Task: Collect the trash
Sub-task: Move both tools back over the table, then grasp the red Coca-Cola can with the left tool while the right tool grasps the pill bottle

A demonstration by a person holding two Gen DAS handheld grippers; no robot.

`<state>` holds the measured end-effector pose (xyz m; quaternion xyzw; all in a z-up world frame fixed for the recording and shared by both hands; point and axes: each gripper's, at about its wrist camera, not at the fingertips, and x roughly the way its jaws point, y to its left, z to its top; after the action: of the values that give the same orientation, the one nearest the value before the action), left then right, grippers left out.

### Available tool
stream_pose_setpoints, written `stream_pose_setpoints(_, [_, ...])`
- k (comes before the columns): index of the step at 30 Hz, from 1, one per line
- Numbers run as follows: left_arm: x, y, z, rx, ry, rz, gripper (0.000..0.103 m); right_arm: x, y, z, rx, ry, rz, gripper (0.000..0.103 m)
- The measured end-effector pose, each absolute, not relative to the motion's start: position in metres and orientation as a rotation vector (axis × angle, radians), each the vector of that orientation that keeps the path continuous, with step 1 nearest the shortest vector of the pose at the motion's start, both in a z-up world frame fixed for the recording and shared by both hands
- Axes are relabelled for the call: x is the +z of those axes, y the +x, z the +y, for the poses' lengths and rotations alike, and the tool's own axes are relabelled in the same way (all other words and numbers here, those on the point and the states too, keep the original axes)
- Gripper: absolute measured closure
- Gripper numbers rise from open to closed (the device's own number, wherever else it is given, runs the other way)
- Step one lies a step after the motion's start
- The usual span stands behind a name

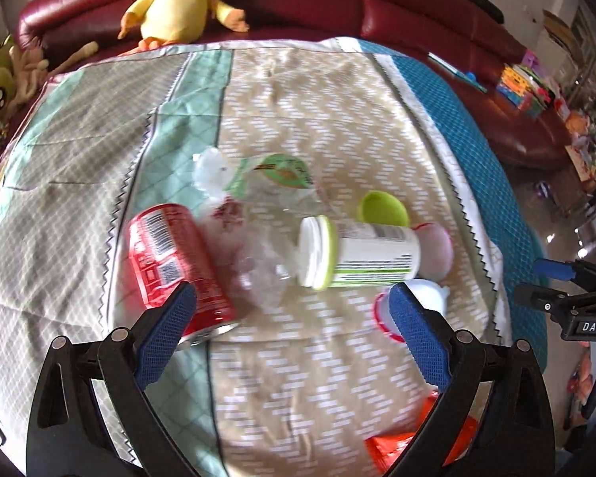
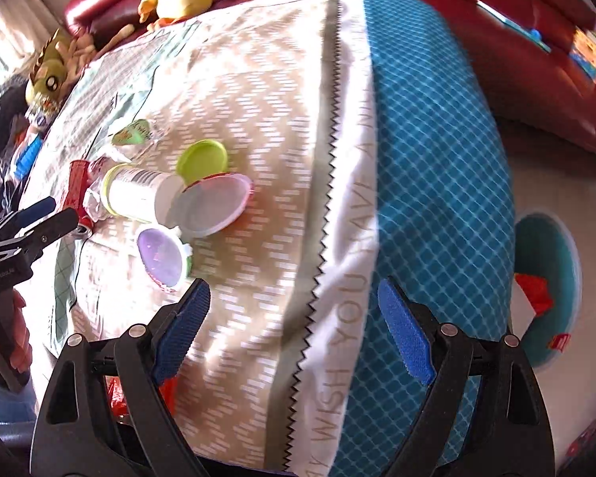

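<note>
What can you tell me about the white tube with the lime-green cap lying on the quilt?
The white tube lies on its side on the patterned quilt. It looks like plastic, a cylinder with printed text, a barcode and green stripes, closed by a white lid with a lime-green rim. Its cap end rests against crumpled clear plastic; its base meets a pink-rimmed cup. Neither gripper touches it.

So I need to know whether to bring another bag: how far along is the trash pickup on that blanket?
Done: red wrappers already lie in the teal bin. In hand: nothing; the left claw and the right claw are both open and empty. Left on the blanket: the red can, white bottle, green lid, two yogurt cups and clear plastic wrap.
</note>
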<state>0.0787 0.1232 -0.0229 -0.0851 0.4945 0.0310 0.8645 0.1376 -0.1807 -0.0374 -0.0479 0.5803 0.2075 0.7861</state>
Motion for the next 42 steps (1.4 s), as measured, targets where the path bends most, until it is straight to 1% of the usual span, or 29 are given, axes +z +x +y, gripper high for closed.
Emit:
stream_pose_setpoints(5, [-0.039, 0.071, 0.171, 0.169, -0.222, 1.047, 0.006, -0.033, 0.142, -0.132, 0.504, -0.204, 1.262, 0.020])
stream_pose_setpoints(10, [-0.053, 0.078, 0.196, 0.190, -0.261, 1.062, 0.006, -0.032, 0.143, -0.091, 0.566, -0.331, 1.281, 0.020])
stream_pose_setpoints(11, [-0.055, 0.081, 0.199, 0.187, -0.272, 1.065, 0.007, -0.032, 0.143, -0.084, 0.585, -0.358, 1.285, 0.020])
stream_pose_setpoints(13, [-0.062, 0.088, 0.203, 0.176, -0.288, 1.086, 0.017, -0.030, 0.143, -0.068, 0.618, -0.426, 1.285, 0.020])
stream_pose_setpoints(17, [-0.077, 0.103, 0.204, 0.137, -0.316, 1.131, 0.020, -0.030, 0.144, -0.038, 0.670, -0.554, 1.274, 0.020])
stream_pose_setpoints(18, [-0.079, 0.104, 0.205, 0.130, -0.328, 1.133, 0.030, -0.031, 0.145, -0.031, 0.677, -0.583, 1.273, 0.020])
stream_pose_setpoints(19, [-0.080, 0.103, 0.207, 0.127, -0.335, 1.126, 0.033, -0.033, 0.146, -0.026, 0.682, -0.604, 1.275, 0.020])
stream_pose_setpoints(28, [-0.072, 0.078, 0.224, 0.108, -0.330, 1.112, 0.034, -0.059, 0.149, 0.026, 0.757, -0.823, 1.235, 0.021])
stream_pose_setpoints(29, [-0.072, 0.077, 0.224, 0.106, -0.328, 1.113, 0.033, -0.064, 0.148, 0.032, 0.765, -0.859, 1.237, 0.023])
stream_pose_setpoints(31, [-0.073, 0.076, 0.225, 0.112, -0.324, 1.117, 0.033, -0.074, 0.145, 0.041, 0.777, -0.928, 1.232, 0.030])
stream_pose_setpoints(33, [-0.075, 0.076, 0.225, 0.117, -0.323, 1.122, 0.033, -0.081, 0.143, 0.047, 0.774, -0.979, 1.207, 0.042])
stream_pose_setpoints(36, [-0.076, 0.078, 0.224, 0.132, -0.319, 1.121, 0.033, -0.089, 0.145, 0.051, 0.775, -0.990, 1.217, 0.050])
stream_pose_setpoints(39, [-0.076, 0.080, 0.223, 0.141, -0.318, 1.121, 0.033, -0.087, 0.143, 0.050, 0.780, -0.950, 1.216, 0.051])
stream_pose_setpoints(42, [-0.075, 0.080, 0.224, 0.151, -0.318, 1.107, 0.034, -0.073, 0.147, 0.042, 0.783, -0.831, 1.217, 0.052])
